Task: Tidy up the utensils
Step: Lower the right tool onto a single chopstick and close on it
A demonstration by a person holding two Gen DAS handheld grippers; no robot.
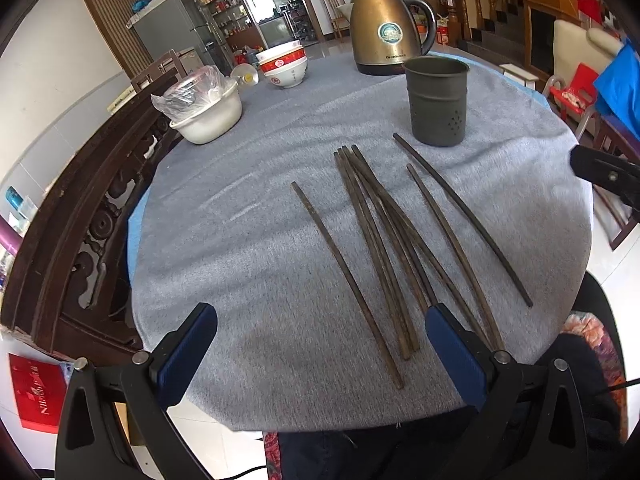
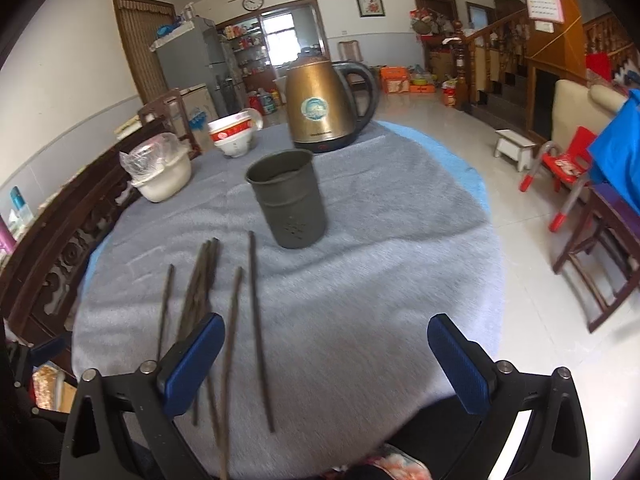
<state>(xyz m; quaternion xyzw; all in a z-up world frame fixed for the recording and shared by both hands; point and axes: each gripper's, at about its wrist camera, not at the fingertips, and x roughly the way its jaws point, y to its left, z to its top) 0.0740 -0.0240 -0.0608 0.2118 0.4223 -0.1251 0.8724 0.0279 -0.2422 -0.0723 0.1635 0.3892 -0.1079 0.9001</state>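
Several dark wooden chopsticks (image 1: 380, 248) lie loose on the grey cloth, fanned towards me; they also show in the right wrist view (image 2: 204, 292). A grey metal utensil holder (image 1: 437, 101) stands upright and empty behind them, and shows in the right wrist view (image 2: 289, 198). My left gripper (image 1: 320, 320) is open and empty above the near ends of the chopsticks. My right gripper (image 2: 326, 332) is open and empty, just right of the chopsticks. Its tip shows at the right edge of the left wrist view (image 1: 600, 172).
A brass kettle (image 1: 385, 28) stands at the back of the round table (image 1: 240, 208). Stacked red-and-white bowls (image 1: 283, 65) and a white bowl with a plastic bag (image 1: 205, 105) sit at the back left. A carved wooden bench (image 1: 72, 232) runs along the left.
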